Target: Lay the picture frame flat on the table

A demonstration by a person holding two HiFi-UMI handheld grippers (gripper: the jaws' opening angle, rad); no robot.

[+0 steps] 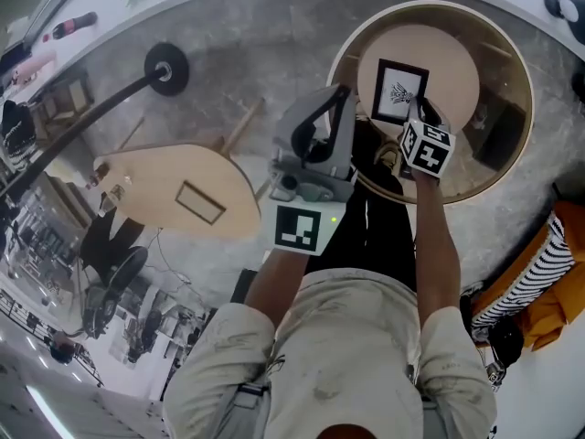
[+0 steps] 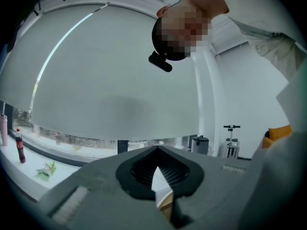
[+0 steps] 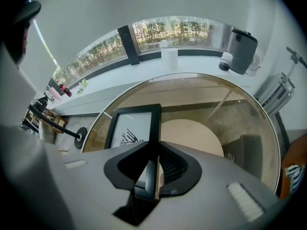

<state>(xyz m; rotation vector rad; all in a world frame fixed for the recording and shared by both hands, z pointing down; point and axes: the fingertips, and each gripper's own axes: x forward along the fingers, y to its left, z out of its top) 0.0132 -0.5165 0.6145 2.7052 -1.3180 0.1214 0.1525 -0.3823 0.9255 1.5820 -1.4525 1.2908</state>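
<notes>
right gripper point(image 3: 154, 151): clamped on the frame point(image 3: 128, 128). Black pads point(image 3: 177, 166) pinch the frame's right-hand rail close to its near corner, one on each side and touching it. The rail runs straight up out of the jaws and the plant print sits left of them. Head view agrees: the gripper is on the frame's near right corner, pointing steeply down, with the marker cube point(image 1: 427, 147) just behind.

The frame is over the round glass table point(image 1: 430, 5), above the wood disc point(image 1: 457, 58) that shows through the glass. Print faces up toward the head camera. The rest of the frame extends away from the gripper, clear of the pads. Can't tell whether its far edge touches the glass.

left gripper point(image 2: 156, 150): clenched, tips meet, nothing between them. In the head view it sits just beside the table's left rim, apart from the frame. It points at a window blind point(image 2: 110, 80).

Further out, a wood side table point(image 1: 174, 186) and a lamp base point(image 1: 166, 69) stand on the floor left of the glass table. A grey jug point(image 3: 241, 44) is on the sill behind it. A bottle point(image 2: 20, 147) is on the sill under the blind.
</notes>
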